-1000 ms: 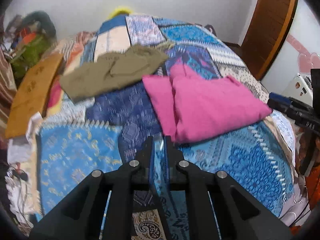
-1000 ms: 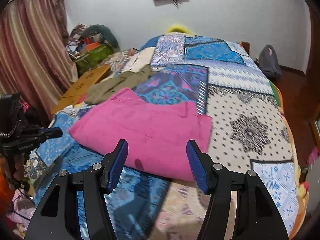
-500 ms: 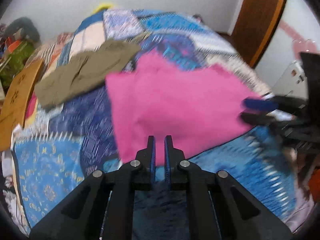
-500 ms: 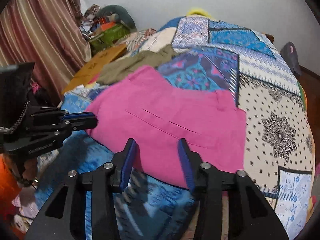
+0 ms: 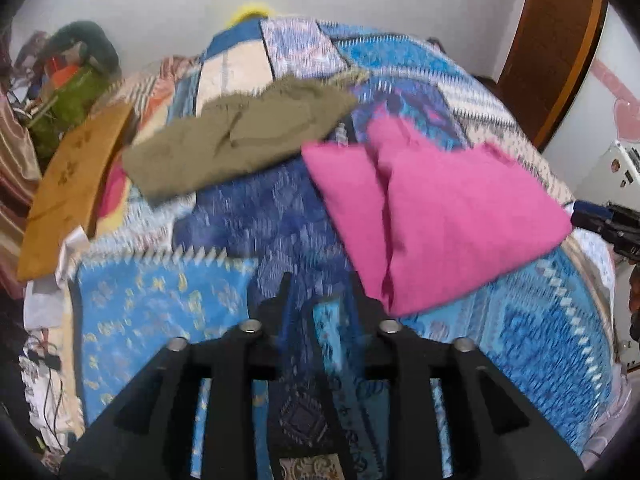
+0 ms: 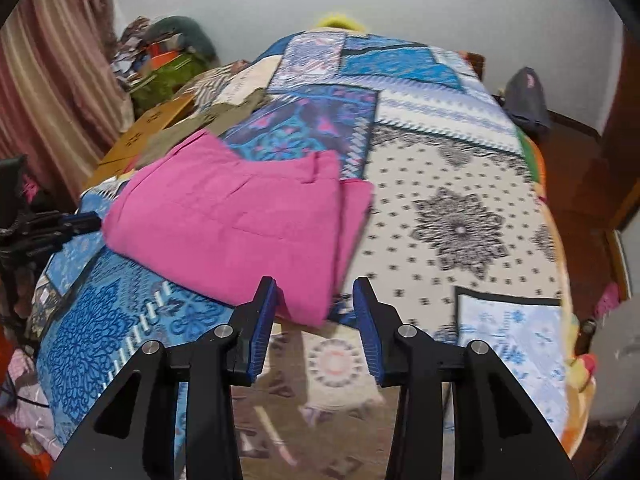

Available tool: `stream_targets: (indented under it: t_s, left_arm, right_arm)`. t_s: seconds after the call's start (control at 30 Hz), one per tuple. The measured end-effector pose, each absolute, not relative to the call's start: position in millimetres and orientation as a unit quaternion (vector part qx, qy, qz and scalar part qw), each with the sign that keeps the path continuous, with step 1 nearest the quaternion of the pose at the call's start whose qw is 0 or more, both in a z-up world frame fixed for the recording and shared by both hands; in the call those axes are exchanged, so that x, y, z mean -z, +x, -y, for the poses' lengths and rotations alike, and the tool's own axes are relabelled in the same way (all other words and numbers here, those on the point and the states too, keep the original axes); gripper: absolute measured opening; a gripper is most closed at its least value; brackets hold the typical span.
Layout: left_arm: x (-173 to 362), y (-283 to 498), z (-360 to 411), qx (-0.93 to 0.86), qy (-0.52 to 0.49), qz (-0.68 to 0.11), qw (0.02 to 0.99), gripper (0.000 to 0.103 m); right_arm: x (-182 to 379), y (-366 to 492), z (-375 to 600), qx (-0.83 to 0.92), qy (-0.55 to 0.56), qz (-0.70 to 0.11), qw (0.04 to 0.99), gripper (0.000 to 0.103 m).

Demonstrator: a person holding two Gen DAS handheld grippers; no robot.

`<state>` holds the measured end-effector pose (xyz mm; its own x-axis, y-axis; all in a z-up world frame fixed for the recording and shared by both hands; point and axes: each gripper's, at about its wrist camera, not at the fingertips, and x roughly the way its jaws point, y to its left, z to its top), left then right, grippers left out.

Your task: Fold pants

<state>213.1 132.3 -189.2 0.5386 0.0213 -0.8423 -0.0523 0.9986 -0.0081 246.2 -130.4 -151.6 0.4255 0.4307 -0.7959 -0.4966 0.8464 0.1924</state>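
The pink pants [image 5: 440,216] lie folded on the patchwork bedspread [image 5: 256,216]; they also show in the right wrist view [image 6: 236,232]. My left gripper [image 5: 320,284] is open and empty, just short of the pants' near left corner. My right gripper [image 6: 314,292] is open and empty, its fingers either side of the pants' near right corner without holding it. The right gripper's tip shows at the right edge of the left wrist view [image 5: 600,220]. The left gripper shows at the left edge of the right wrist view [image 6: 60,224].
Olive green pants [image 5: 240,136] lie folded further back on the bed. A brown cardboard box [image 5: 68,188] leans at the bed's left side. Clutter [image 6: 168,60] and a curtain [image 6: 52,80] stand at far left. A wooden door [image 5: 556,40] is at right.
The pink pants were laid down folded. My left gripper went from shut to open and drew back. My right gripper opened wider again and pulled back to the pants' near edge.
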Motion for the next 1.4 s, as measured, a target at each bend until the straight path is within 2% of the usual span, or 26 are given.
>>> stream_targets:
  t_s: [0.1, 0.3, 0.6, 0.8, 1.0, 1.07, 1.13, 1.17, 1.2, 1.27, 1.33, 1.4]
  left_arm:
    - [172.0, 223.1, -129.0, -0.019, -0.019, -0.447, 0.894, 0.063]
    - [169.2, 263.8, -117.6, 0.0, -0.035, -0.444, 0.895, 0.064]
    - [220.4, 293.7, -122.9, -0.015, -0.058, -0.486, 0.872, 0.064]
    - [236.6, 299.2, -136.9, 0.004, -0.104, -0.498, 0.861, 0.067]
    - [246.8, 307.4, -144.5, 0.019, -0.144, -0.513, 0.846, 0.067]
    - [248.0, 308.3, -144.9, 0.022, -0.148, -0.513, 0.845, 0.064]
    - [247.8, 309.7, -142.8, 0.029, -0.147, -0.514, 0.845, 0.057]
    - [247.2, 310.2, -141.7, 0.034, -0.147, -0.514, 0.844, 0.05]
    - [246.1, 311.0, -139.7, 0.042, -0.148, -0.515, 0.844, 0.041]
    - [244.5, 312.9, -135.0, 0.051, -0.146, -0.516, 0.843, 0.032]
    - [243.5, 315.5, -130.9, 0.05, -0.136, -0.515, 0.845, 0.028]
    - [241.8, 317.3, -126.5, 0.052, -0.126, -0.513, 0.847, 0.017]
  right_arm:
    - [147.7, 255.3, 131.3, -0.266, -0.037, -0.452, 0.851, 0.037]
    - [146.7, 282.1, 117.4, -0.272, -0.025, -0.444, 0.853, 0.042]
    - [182.0, 309.1, 95.7, -0.293, -0.049, -0.467, 0.833, 0.043]
    - [193.7, 318.7, 100.2, -0.296, -0.047, -0.476, 0.827, 0.063]
    - [206.8, 333.6, 104.5, -0.304, -0.009, -0.5, 0.811, 0.063]
    - [211.5, 339.1, 106.0, -0.306, 0.006, -0.511, 0.803, 0.063]
    - [214.3, 343.3, 107.6, -0.311, 0.022, -0.521, 0.795, 0.061]
    - [215.1, 345.4, 107.3, -0.315, 0.026, -0.524, 0.791, 0.059]
    - [215.0, 345.9, 106.1, -0.317, 0.026, -0.526, 0.789, 0.055]
    - [214.1, 346.2, 102.1, -0.325, 0.023, -0.528, 0.784, 0.046]
    - [212.5, 345.9, 97.2, -0.333, 0.021, -0.529, 0.78, 0.032]
    - [210.8, 345.3, 92.7, -0.34, 0.016, -0.527, 0.779, 0.023]
